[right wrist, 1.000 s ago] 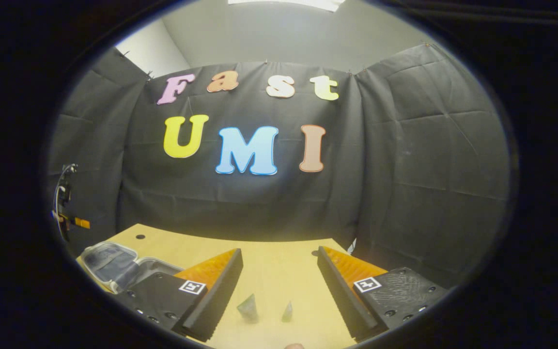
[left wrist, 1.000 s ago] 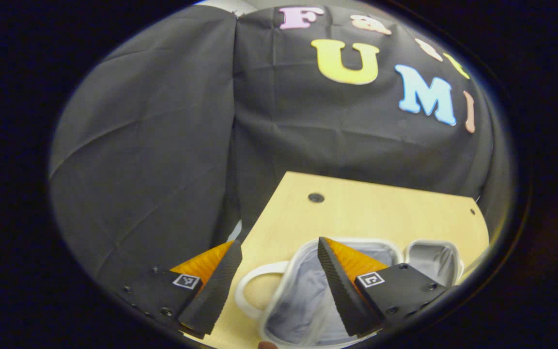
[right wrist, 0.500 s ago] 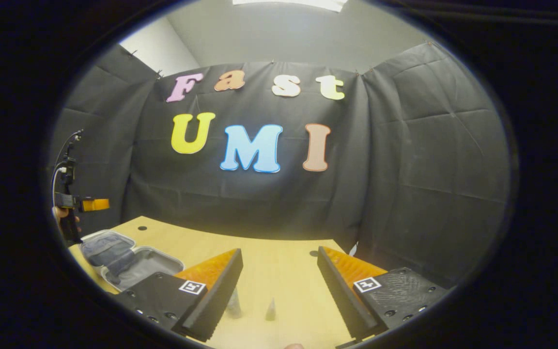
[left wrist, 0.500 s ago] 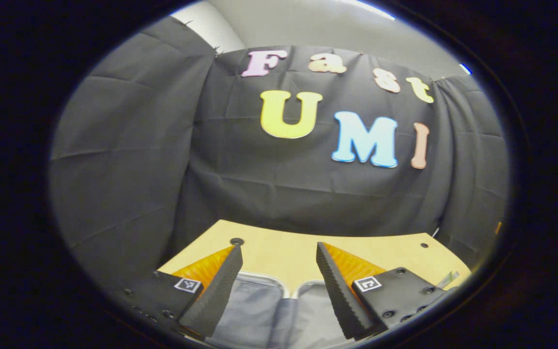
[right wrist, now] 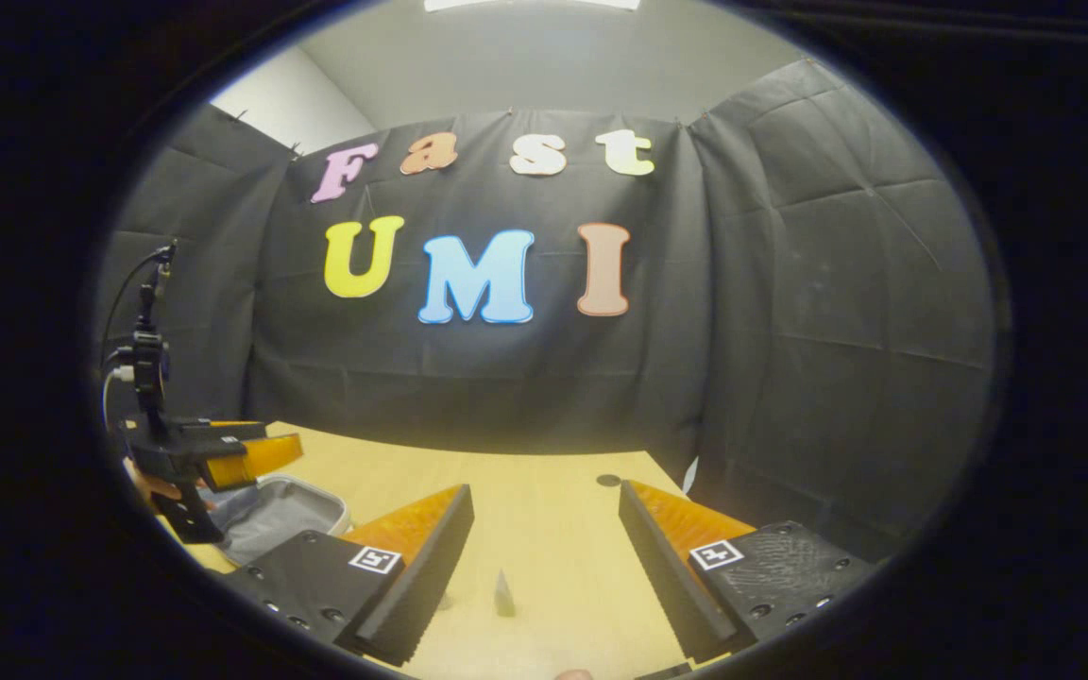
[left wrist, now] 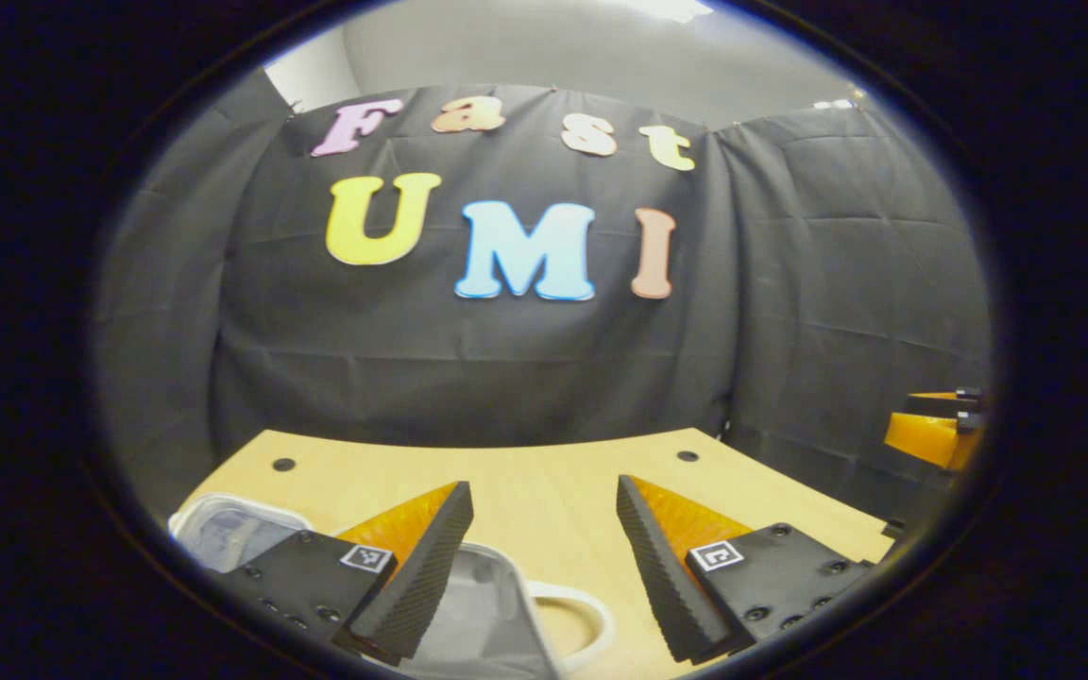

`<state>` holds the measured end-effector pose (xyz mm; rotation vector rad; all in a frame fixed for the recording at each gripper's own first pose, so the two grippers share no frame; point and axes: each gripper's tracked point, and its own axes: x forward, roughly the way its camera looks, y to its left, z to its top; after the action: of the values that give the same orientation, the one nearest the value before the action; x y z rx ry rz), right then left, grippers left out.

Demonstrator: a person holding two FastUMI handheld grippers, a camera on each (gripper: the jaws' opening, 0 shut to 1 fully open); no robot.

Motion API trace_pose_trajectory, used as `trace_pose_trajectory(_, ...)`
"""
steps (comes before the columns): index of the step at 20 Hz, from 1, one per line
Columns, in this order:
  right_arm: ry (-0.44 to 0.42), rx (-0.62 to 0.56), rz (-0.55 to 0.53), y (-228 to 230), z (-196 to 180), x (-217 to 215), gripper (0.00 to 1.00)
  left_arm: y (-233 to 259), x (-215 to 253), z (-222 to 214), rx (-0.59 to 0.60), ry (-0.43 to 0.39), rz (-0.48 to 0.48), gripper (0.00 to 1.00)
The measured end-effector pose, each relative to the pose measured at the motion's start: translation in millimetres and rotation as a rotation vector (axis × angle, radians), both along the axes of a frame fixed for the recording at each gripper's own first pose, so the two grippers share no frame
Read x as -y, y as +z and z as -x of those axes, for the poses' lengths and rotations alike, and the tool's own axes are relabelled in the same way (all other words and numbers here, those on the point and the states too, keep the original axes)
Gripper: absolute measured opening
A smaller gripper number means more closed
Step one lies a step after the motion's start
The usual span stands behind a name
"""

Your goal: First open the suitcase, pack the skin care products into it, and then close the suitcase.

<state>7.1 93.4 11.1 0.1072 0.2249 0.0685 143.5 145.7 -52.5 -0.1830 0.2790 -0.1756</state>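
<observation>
Suitcase lies open on the counter, grey lining up, white handle toward the right. Left gripper above it, fingers wide, holding nothing. Right gripper fingers wide and empty over a small tube standing on the counter.

Pale wooden tabletop – smooth, matt, faint grain, a low sheen in the right gripper view. White hard-plastic suitcase lying open: glossy rim and looped handle, soft grey cloth lining, creased; same lining in the right gripper view. Black cloth booth wall – matt, wrinkled. Left gripper finger faces ribbed and rough. Small greyish skin care tube, finish too small to tell.
</observation>
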Motion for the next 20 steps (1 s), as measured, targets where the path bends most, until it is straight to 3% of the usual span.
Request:
trace_pose_trajectory(6,-0.006,-0.034,0.018,-16,0,30,0.94,-35,104,-10,-0.016,-0.095,0.044,0.98)
trace_pose_trajectory(9,0.011,-0.048,0.006,-24,-3,37,0.94,-80,144,-7,-0.045,-0.128,0.023,0.98)
trace_pose_trajectory(16,0.086,-0.092,0.016,-56,-17,43,0.94,-204,178,8,-0.25,-0.122,-0.009,0.97)
trace_pose_trajectory(18,0.103,-0.101,0.006,-63,-21,41,0.94,-220,179,8,-0.281,-0.111,-0.015,0.87)
trace_pose_trajectory(20,0.126,-0.115,0.0,-71,-25,33,0.94,-233,173,7,-0.333,-0.086,-0.053,0.68)
